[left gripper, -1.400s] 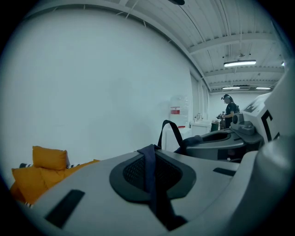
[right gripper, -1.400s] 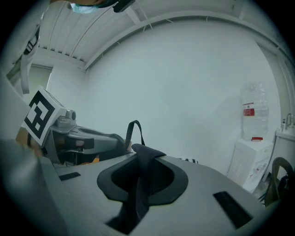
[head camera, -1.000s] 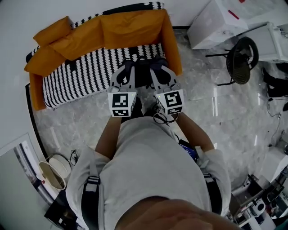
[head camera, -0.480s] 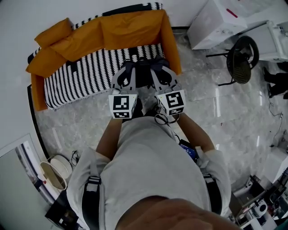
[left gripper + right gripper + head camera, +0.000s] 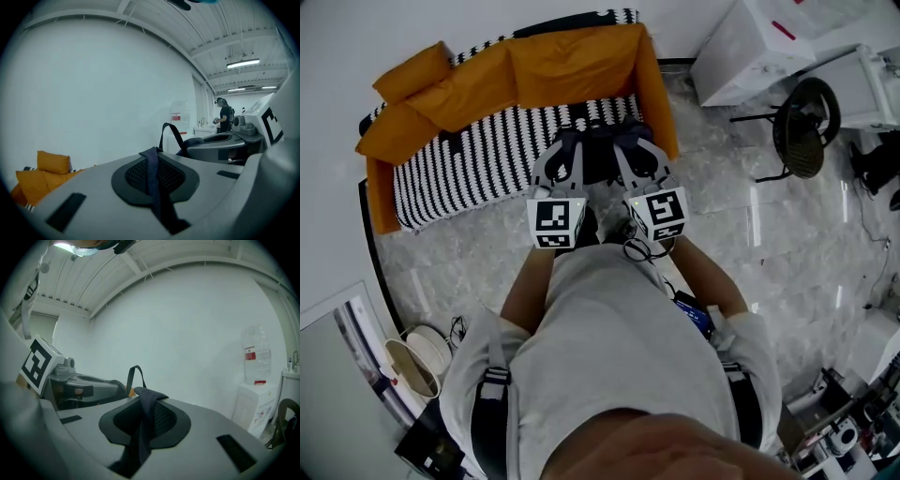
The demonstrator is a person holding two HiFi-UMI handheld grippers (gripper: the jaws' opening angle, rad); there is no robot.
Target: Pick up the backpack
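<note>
The dark backpack (image 5: 598, 161) hangs between my two grippers in front of the sofa, just off its seat edge. My left gripper (image 5: 566, 146) is shut on one dark shoulder strap (image 5: 152, 171), which runs across the mesh pad and down between the jaws. My right gripper (image 5: 628, 143) is shut on the other strap (image 5: 143, 420) in the same way. The backpack's top loop (image 5: 170, 132) rises beyond the left jaw, and the right gripper's body (image 5: 220, 146) shows beside it. The bag's lower part is hidden behind the marker cubes.
A black-and-white striped sofa (image 5: 478, 164) with orange cushions (image 5: 553, 61) stands against the wall behind the bag. A white box (image 5: 750, 47) and a black chair (image 5: 803, 122) are at the right. A water dispenser (image 5: 255, 364) and a distant person (image 5: 226, 115) show too.
</note>
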